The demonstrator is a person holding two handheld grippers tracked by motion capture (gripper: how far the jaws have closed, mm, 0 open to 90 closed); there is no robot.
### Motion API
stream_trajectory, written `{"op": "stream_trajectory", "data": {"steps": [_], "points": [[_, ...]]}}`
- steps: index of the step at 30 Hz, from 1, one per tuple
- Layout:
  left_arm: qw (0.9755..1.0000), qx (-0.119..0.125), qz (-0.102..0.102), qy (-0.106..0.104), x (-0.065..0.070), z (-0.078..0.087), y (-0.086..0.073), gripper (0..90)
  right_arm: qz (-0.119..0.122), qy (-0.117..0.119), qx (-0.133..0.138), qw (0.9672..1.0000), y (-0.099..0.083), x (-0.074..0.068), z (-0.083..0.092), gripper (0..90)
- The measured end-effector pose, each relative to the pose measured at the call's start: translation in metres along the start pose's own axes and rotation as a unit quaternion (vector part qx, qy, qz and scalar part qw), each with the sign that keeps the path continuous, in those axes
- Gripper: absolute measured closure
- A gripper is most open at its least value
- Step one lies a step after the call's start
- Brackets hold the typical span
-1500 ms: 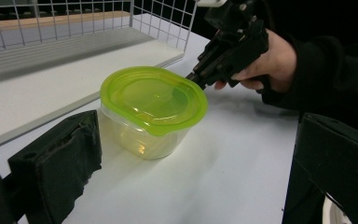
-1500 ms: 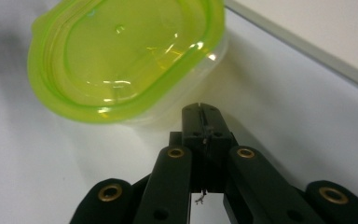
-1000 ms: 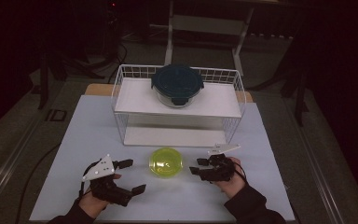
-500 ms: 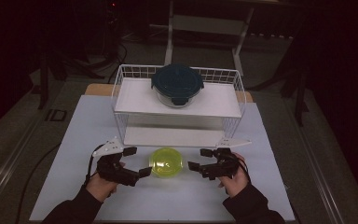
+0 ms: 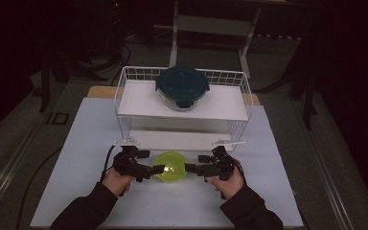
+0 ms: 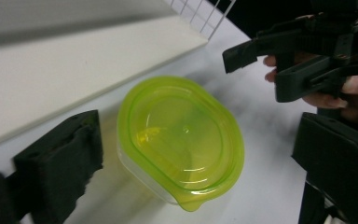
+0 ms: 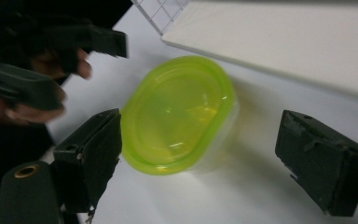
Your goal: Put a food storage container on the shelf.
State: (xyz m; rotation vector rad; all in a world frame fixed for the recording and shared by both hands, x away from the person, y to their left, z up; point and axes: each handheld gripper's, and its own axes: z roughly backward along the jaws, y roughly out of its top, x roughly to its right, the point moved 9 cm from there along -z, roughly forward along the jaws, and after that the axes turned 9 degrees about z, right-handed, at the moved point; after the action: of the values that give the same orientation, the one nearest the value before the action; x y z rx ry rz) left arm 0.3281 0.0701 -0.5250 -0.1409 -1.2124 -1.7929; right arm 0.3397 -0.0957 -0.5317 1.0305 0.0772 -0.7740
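Between both tools' spread jaws sits the green-lidded container (image 5: 171, 166).

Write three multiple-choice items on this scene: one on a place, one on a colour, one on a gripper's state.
1. Where is the dark-lidded container?
A. on the rack's shelf
B. on the table
C. in a gripper

2. What colour is the lid of the tub between the grippers?
A. red
B. yellow-green
C. white

3. How are the right gripper jaws?
A. shut on the tub
B. shut, empty
C. open

Answers: 1 A, it sits on the white shelf. 2 B, the lid is plainly yellow-green. 3 C, the jaws stand apart, having just been opening.
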Motion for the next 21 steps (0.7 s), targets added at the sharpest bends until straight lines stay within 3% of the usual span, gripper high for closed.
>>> {"op": "stream_trajectory", "data": {"steps": [2,4,7,8,10,12,15,17,21], "points": [[0.9995,-0.002,0.029,-0.012,-0.002,-0.002,0.001,5.7,-0.023,0.017,-0.006,0.9996,-0.002,-0.002,-0.005,15.9],[0.9984,-0.011,0.055,-0.004,-0.009,-0.005,0.000,6.4,-0.041,0.026,-0.012,0.9988,-0.003,-0.002,-0.009,22.1],[0.9972,-0.018,0.072,0.006,-0.014,-0.006,-0.002,14.3,-0.058,0.022,-0.018,0.9979,-0.005,0.001,-0.013,27.1],[0.9943,-0.033,0.101,-0.011,-0.018,-0.008,-0.005,14.3,-0.066,0.019,-0.018,0.9974,-0.006,0.002,-0.015,30.0],[0.9923,-0.042,0.116,-0.011,-0.022,-0.011,-0.008,21.8,-0.100,0.019,-0.023,0.9946,-0.009,0.006,-0.018,39.4],[0.9882,-0.051,0.144,-0.014,-0.025,-0.014,-0.011,27.5,-0.114,0.024,-0.026,0.9929,-0.011,0.007,-0.020,45.4],[0.9845,-0.055,0.166,-0.009,-0.030,-0.018,-0.013,40.5,-0.128,0.025,-0.036,0.9908,-0.014,0.010,-0.022,55.9],[0.9833,-0.065,0.170,-0.005,-0.032,-0.020,-0.017,48.4,-0.130,0.023,-0.041,0.9904,-0.015,0.010,-0.022,62.2],[0.9818,-0.066,0.178,-0.016,-0.031,-0.019,-0.018,62.4,-0.133,0.025,-0.050,0.9896,-0.016,0.009,-0.024,69.9]]}}
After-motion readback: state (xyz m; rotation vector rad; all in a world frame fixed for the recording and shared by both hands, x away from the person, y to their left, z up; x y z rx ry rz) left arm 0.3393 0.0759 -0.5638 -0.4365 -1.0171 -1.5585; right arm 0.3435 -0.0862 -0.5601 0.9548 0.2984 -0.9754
